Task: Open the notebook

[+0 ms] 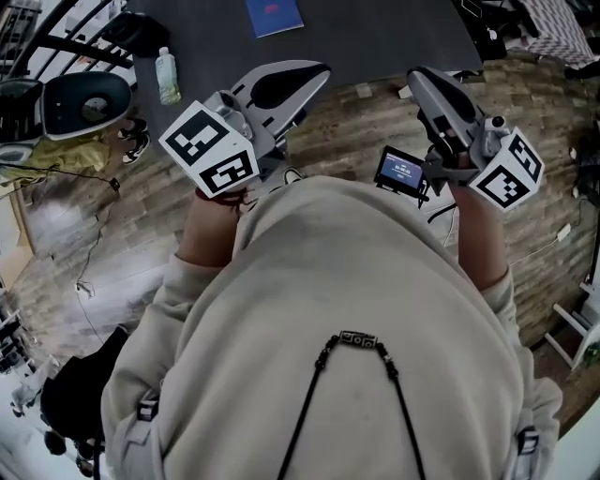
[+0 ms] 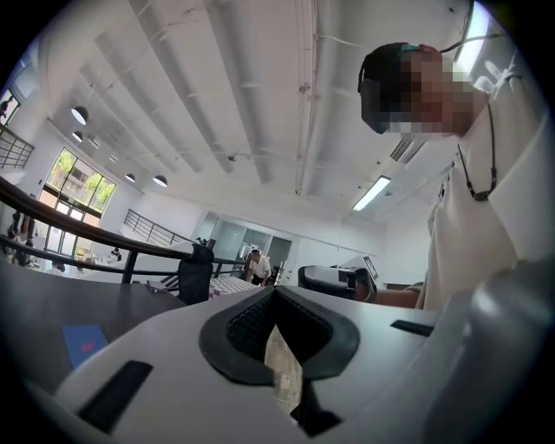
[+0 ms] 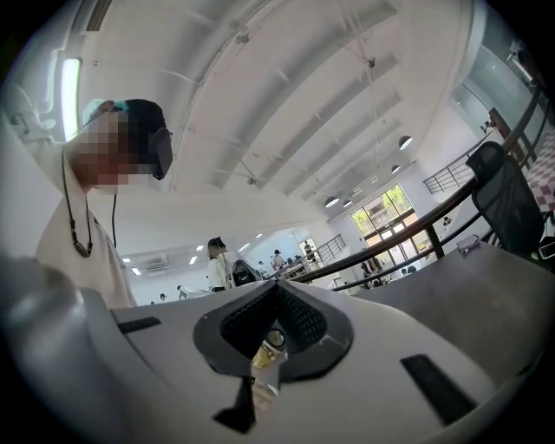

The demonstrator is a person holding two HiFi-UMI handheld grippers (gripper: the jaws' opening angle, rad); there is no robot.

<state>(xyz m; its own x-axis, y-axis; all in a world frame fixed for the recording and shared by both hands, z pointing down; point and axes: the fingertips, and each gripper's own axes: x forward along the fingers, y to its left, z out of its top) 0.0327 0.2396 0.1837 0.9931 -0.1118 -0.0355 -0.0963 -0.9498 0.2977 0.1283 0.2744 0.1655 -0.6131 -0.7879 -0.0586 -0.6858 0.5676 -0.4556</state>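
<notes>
The grey left tool and grey right tool are at the near edge of the dark grey desk — jaws together, empty. The thin blue rectangular notebook lies closed at the far side.

Looks along the right gripper, jaws pressed together tip to tip with nothing gripped. Glimpses what seems a bottle through the gap behind the tips. Takes in a dark table at right, a railing beyond it, a chair, and a person in a pale top at left.
</notes>
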